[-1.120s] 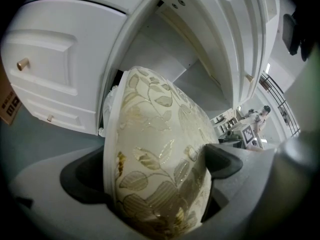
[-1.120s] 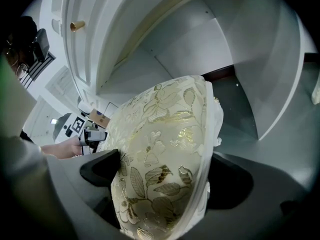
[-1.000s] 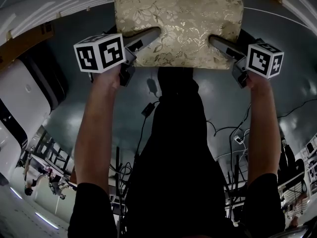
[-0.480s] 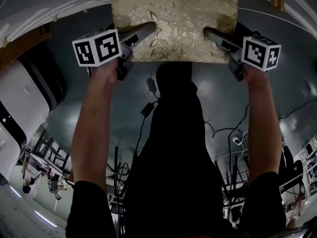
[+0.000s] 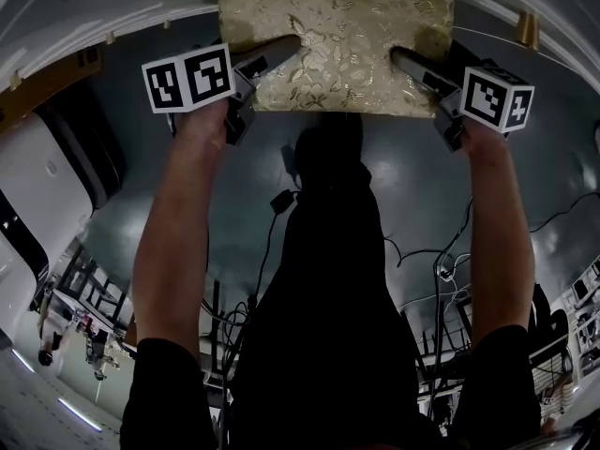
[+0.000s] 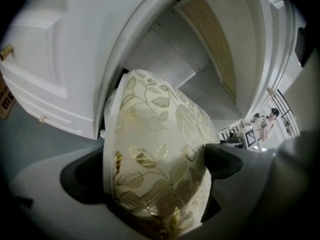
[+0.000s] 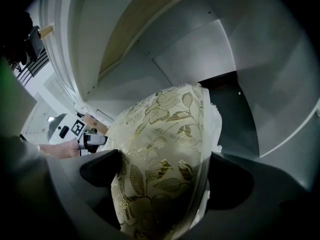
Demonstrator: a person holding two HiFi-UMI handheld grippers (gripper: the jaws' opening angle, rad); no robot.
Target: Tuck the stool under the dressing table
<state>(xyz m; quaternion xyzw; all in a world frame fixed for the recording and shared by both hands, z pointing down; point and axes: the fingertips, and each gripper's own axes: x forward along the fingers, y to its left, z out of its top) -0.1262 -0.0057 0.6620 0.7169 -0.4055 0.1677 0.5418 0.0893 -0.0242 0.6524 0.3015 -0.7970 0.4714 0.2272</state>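
Observation:
The stool [image 5: 337, 45] has a cream cushion with a gold leaf pattern; its far edge sits under the white dressing table [image 5: 112, 7] at the top of the head view. My left gripper [image 5: 281, 50] is shut on the cushion's near-left edge, and the cushion [image 6: 155, 169] fills the space between its jaws. On the near-right edge my right gripper [image 5: 408, 59] clamps the same cushion [image 7: 160, 179]. Both gripper views look into the table's white knee recess [image 6: 200, 64]. The stool's legs are hidden.
White cabinet panels [image 6: 45, 79] flank the recess on the left and a curved white panel [image 7: 280, 109] on the right. Grey floor [image 5: 234, 176] lies below with black cables [image 5: 277, 204]. A white appliance [image 5: 37, 195] stands at the left.
Both grippers and the stool have moved forward, away from me; more of the cushion now lies under the dressing table's edge.

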